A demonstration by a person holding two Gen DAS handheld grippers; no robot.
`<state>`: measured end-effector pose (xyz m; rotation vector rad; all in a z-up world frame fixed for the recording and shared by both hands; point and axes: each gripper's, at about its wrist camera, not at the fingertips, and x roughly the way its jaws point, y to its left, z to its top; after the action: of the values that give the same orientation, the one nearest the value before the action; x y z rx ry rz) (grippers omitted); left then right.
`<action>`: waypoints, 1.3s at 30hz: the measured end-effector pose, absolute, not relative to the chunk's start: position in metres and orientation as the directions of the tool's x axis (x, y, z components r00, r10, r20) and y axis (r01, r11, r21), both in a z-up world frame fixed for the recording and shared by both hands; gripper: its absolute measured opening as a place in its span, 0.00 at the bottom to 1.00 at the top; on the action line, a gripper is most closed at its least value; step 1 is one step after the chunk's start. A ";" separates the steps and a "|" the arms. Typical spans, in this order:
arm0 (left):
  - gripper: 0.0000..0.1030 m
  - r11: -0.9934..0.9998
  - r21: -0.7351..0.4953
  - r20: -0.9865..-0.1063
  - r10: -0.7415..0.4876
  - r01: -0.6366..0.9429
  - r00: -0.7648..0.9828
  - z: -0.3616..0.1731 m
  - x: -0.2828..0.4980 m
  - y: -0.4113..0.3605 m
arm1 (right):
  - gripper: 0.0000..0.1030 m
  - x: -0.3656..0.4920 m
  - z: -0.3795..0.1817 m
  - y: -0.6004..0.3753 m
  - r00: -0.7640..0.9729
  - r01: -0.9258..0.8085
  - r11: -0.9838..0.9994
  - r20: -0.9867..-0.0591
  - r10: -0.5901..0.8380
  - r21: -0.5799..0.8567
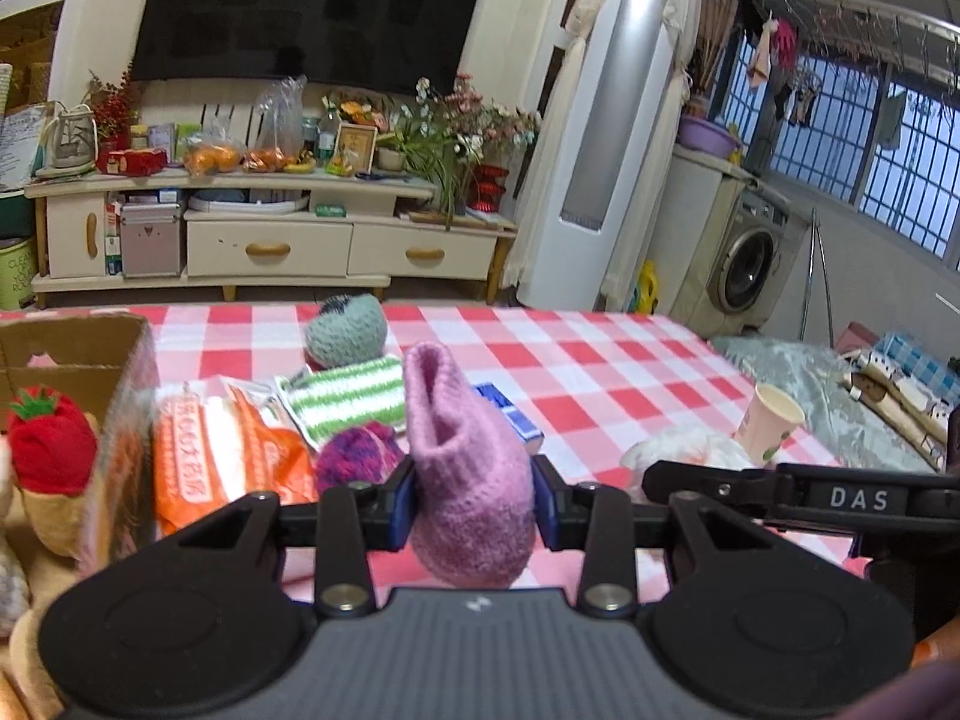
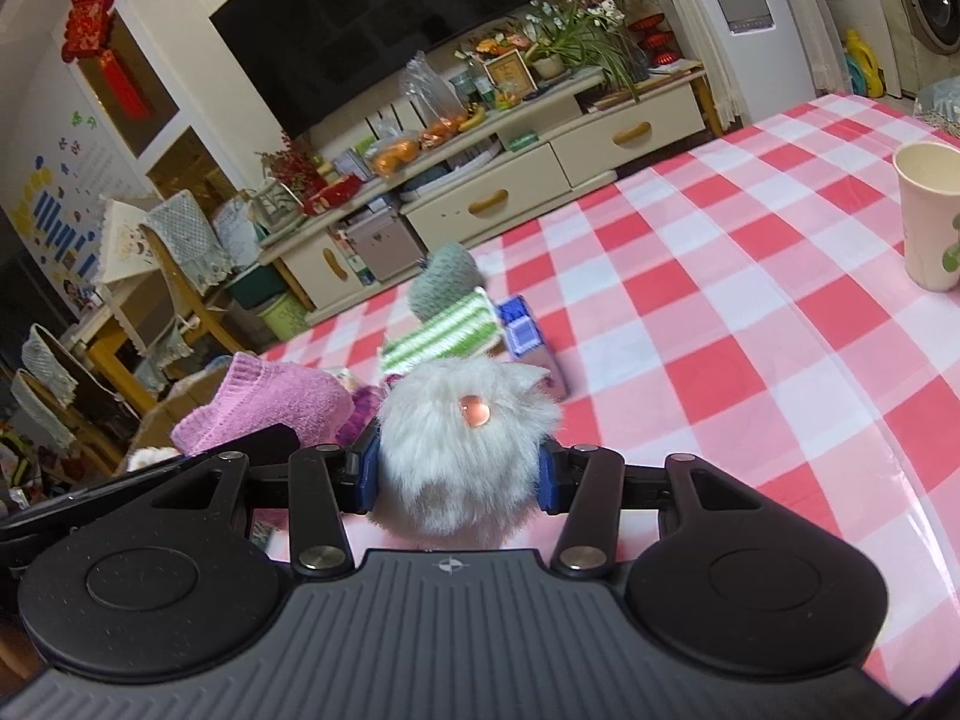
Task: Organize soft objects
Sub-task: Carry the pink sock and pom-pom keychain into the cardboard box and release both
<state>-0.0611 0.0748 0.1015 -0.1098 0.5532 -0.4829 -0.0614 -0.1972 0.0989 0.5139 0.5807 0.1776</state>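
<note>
My left gripper (image 1: 474,504) is shut on a pink knitted sock (image 1: 465,468) and holds it upright above the checked tablecloth (image 1: 600,372). My right gripper (image 2: 459,471) is shut on a white furry toy (image 2: 462,438) with a pink spot. The pink sock also shows in the right wrist view (image 2: 270,402), to the left of the furry toy. A cardboard box (image 1: 78,348) at the left holds a red strawberry plush (image 1: 51,444). A green-striped knit (image 1: 345,396), a grey knitted ball (image 1: 345,330) and a purple knit ball (image 1: 357,459) lie on the table.
An orange packet (image 1: 222,456) lies beside the box. A small blue box (image 1: 510,417) sits behind the sock. A paper cup (image 2: 930,216) stands at the right of the table. A TV cabinet (image 1: 270,240) stands beyond the far table edge.
</note>
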 end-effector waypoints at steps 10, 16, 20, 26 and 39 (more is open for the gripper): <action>0.36 0.897 -0.253 -0.435 -0.440 0.362 0.786 0.113 -0.061 0.104 | 0.57 -0.049 0.111 -0.180 0.821 -0.072 0.839 -0.446 0.357 0.539; 0.36 0.905 -0.275 -0.403 -0.414 0.323 0.817 0.120 -0.061 0.127 | 0.57 -0.039 0.117 -0.173 0.811 -0.124 0.823 -0.422 0.406 0.555; 0.36 0.913 -0.292 -0.388 -0.384 0.284 0.838 0.124 -0.060 0.145 | 0.57 -0.038 0.118 -0.171 0.795 -0.163 0.809 -0.411 0.447 0.564; 0.36 0.926 -0.313 -0.370 -0.323 0.211 0.871 0.127 -0.059 0.174 | 0.57 -0.029 0.119 -0.154 0.760 -0.230 0.787 -0.399 0.513 0.573; 0.36 0.952 -0.304 -0.369 -0.142 0.025 0.918 0.128 -0.055 0.230 | 0.57 -0.013 0.129 -0.111 0.666 -0.401 0.714 -0.353 0.658 0.574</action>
<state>-0.0551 0.2301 0.1275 -0.2999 0.3989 -0.0875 -0.0134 -0.1109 0.1288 0.4796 0.5788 0.6241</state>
